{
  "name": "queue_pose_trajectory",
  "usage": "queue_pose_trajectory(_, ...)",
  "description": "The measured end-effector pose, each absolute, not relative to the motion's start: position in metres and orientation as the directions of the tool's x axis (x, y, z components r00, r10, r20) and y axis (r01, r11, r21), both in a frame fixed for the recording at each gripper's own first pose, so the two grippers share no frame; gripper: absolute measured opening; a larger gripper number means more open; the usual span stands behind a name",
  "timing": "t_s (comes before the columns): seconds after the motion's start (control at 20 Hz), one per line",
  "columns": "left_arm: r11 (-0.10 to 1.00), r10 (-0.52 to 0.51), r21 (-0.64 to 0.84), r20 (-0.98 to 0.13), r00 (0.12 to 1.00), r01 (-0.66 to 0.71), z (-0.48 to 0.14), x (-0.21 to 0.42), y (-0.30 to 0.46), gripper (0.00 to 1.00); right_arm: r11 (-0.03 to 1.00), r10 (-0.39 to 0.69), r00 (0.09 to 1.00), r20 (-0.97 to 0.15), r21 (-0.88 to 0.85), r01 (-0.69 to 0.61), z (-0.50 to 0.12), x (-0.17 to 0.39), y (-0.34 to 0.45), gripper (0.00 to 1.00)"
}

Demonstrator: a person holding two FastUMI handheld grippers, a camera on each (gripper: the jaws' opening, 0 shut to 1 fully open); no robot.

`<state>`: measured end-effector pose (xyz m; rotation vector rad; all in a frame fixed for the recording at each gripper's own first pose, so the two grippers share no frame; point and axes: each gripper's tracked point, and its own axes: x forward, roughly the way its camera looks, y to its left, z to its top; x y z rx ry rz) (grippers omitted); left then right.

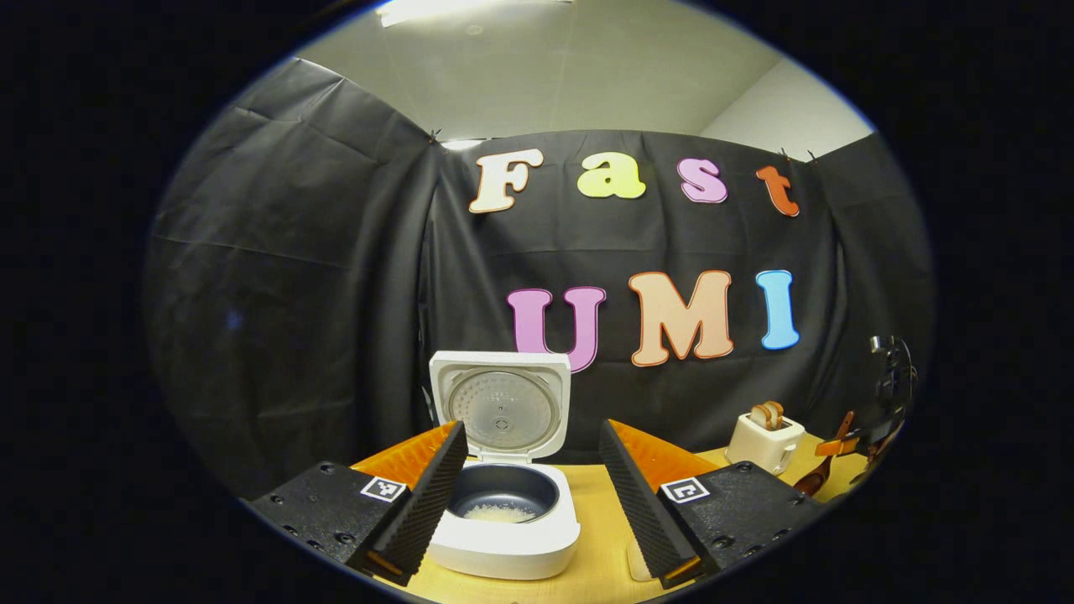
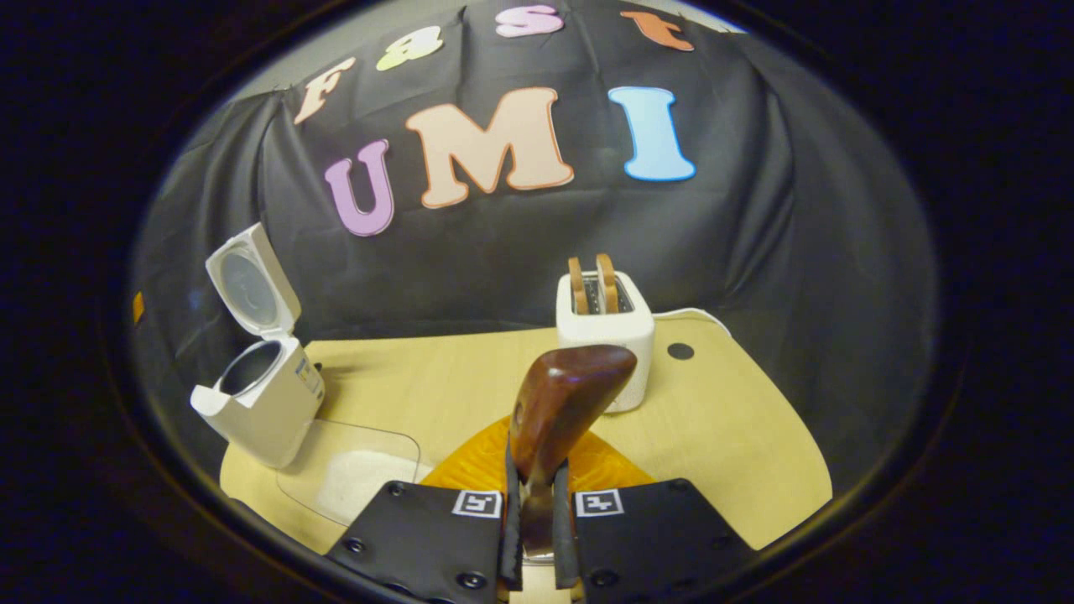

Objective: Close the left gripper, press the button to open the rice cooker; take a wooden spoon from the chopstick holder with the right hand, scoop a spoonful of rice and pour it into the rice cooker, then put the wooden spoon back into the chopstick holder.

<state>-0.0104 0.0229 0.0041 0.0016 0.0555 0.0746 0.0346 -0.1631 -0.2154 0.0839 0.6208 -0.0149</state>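
Wooden spoon: 1 dark brown wooden spoon (image 2: 560, 411), handle clamped between both fingers of the right gripper (image 2: 537, 537), bowl up and tipped away; no rice is visible on the side facing the camera. It hangs in front of the toaster, likely carried on its way back to its holder.
Right gripper: closed narrow on the spoon handle, a firm pinch that stops the spoon twisting; it also shows far off at the right edge of the left gripper view (image 1: 847, 449).
Rice cooker: 1 white square rice cooker (image 1: 512, 512) with its lid (image 1: 501, 407) swung fully up, so the button step looks done; it stands well left of the toaster.
Rice: a small pale heap (image 1: 501, 512) in the dark inner pot, which suggests the pour is made.
Rice tray: 1 clear shallow plastic tray (image 2: 352, 470) of white grains, just beside the cooker, left of the toaster.
Left gripper: 1, fingers wide apart (image 1: 524, 495), holding nothing, parked facing the cooker.
Toaster: 1 cream 2-slot toaster (image 2: 606, 335) with 2 toast slices standing up.
Table: 1 pale wooden tabletop (image 2: 738, 445) carrying everything.
Chopstick holder: I cannot make it out.
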Motion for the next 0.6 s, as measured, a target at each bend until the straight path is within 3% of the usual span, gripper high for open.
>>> queue_pose_trajectory(0.15, 0.998, 0.069, 0.001, -0.055, 0.996, -0.069, 0.003, -0.011, 0.028, 0.91, 0.992, 0.06, 0.838, -0.543, 0.126, 0.01, -0.19, 0.038, -0.134, 0.19)
queue_pose_trajectory(0.3, 0.997, 0.073, 0.006, -0.051, 0.996, -0.073, 0.004, -0.014, 0.038, 0.94, 0.984, 0.12, 0.846, -0.52, 0.173, -0.033, -0.179, 0.042, -0.097, 0.18)
queue_pose_trajectory(0.6, 0.995, 0.099, 0.01, -0.053, 0.994, -0.098, 0.006, -0.027, 0.063, 0.94, 0.977, 0.186, 0.828, -0.529, 0.186, -0.101, -0.194, 0.044, -0.036, 0.18)
